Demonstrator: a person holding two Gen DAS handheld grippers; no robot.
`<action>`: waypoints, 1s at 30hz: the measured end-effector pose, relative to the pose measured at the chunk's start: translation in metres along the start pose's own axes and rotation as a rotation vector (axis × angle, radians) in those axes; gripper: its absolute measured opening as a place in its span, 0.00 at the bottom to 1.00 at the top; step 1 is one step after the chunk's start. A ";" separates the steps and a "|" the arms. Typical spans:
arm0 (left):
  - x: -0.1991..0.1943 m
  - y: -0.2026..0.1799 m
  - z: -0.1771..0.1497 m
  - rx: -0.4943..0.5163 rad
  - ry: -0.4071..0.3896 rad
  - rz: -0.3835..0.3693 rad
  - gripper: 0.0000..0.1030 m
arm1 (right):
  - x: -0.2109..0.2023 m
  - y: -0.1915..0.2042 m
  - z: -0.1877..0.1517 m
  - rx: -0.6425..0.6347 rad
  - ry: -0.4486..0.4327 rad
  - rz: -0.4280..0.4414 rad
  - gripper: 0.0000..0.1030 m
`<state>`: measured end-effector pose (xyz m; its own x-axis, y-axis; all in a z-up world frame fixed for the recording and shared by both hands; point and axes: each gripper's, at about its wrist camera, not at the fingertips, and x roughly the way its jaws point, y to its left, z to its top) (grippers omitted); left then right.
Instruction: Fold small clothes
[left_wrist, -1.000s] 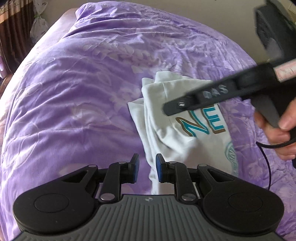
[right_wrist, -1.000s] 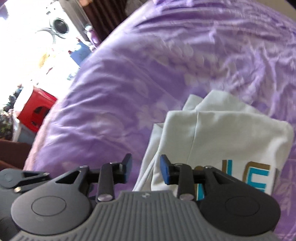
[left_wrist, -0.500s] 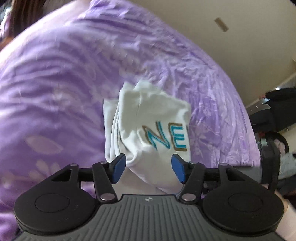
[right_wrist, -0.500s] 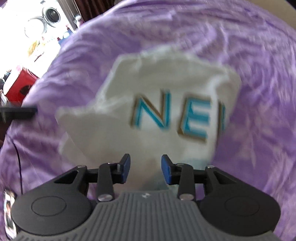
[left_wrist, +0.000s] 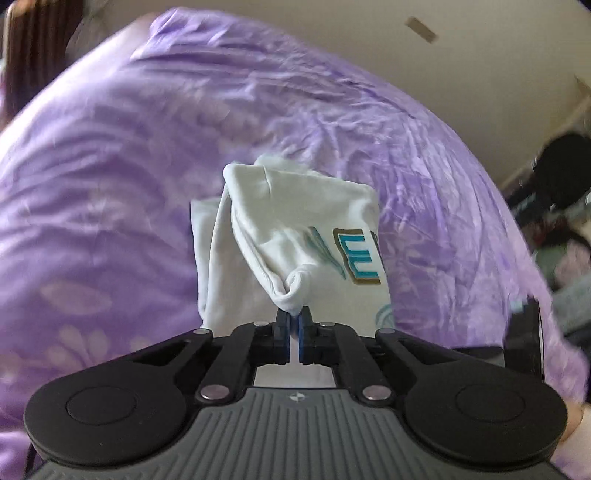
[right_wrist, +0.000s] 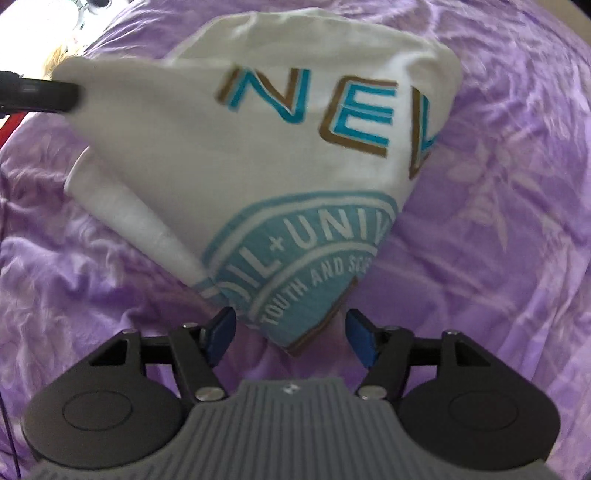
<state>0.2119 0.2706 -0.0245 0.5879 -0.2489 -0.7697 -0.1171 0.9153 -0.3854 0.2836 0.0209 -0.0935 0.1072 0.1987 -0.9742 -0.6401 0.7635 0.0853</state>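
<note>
White T-shirt (left_wrist: 295, 229), part-folded mid-bedspread (left_wrist: 110, 184): left gripper (left_wrist: 294, 325), spread half a second ago, now pinches a bunched corner; right gripper (right_wrist: 291, 332) has widened around the printed corner, ungrasped; next fold looks imminent.

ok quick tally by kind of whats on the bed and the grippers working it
white t-shirt: 1, lying on the purple bedspread
grippers: 2, the left gripper shut on a pinch of the shirt, the right gripper open around its lower corner
purple bedspread: 1
total: 4
</note>
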 end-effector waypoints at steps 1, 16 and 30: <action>0.002 0.000 -0.005 0.028 0.004 0.033 0.03 | 0.001 -0.004 -0.004 0.016 0.001 0.011 0.56; 0.078 0.047 -0.064 0.059 0.298 0.246 0.00 | 0.043 -0.028 -0.043 0.119 0.018 0.088 0.00; 0.012 0.026 -0.001 0.208 0.203 0.205 0.20 | -0.008 -0.058 -0.023 0.075 0.039 0.044 0.01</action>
<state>0.2151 0.2911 -0.0443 0.3955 -0.0917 -0.9139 -0.0388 0.9925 -0.1163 0.3026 -0.0394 -0.0952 0.0496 0.2105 -0.9763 -0.5847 0.7986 0.1424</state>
